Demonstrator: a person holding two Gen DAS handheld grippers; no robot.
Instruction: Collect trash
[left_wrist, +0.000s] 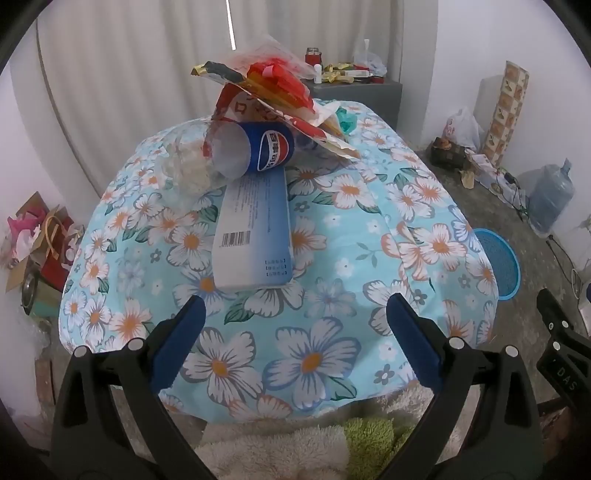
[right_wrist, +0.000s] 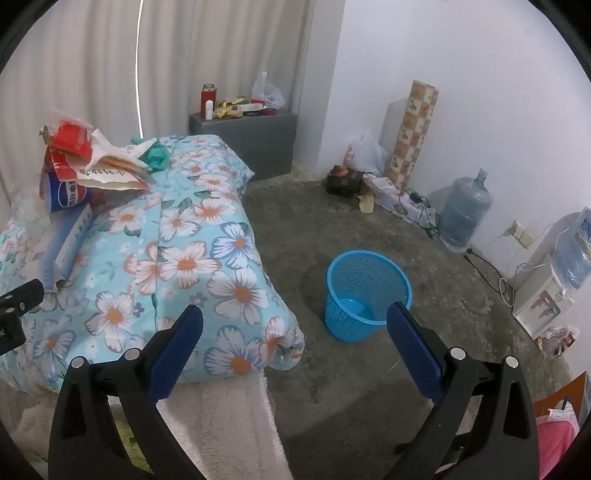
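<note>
A pile of trash lies on the floral quilt (left_wrist: 332, 240): a long white-and-blue box (left_wrist: 255, 229), a blue Pepsi paper cup (left_wrist: 255, 147) on its side, red and clear wrappers (left_wrist: 273, 85), a crumpled clear plastic bag (left_wrist: 184, 162). My left gripper (left_wrist: 295, 306) is open and empty, just short of the box's near end. My right gripper (right_wrist: 295, 317) is open and empty, over the quilt's corner and the floor. The blue mesh wastebasket (right_wrist: 365, 295) stands on the floor to the right of the bed. The pile also shows in the right wrist view (right_wrist: 74, 173).
A grey cabinet (right_wrist: 243, 140) with clutter stands behind the bed. A water jug (right_wrist: 465, 210), bags, a patterned roll (right_wrist: 413, 133) and cables line the right wall. A fluffy white blanket (right_wrist: 221, 424) lies under the quilt's edge. Gift bags (left_wrist: 37, 240) sit at left.
</note>
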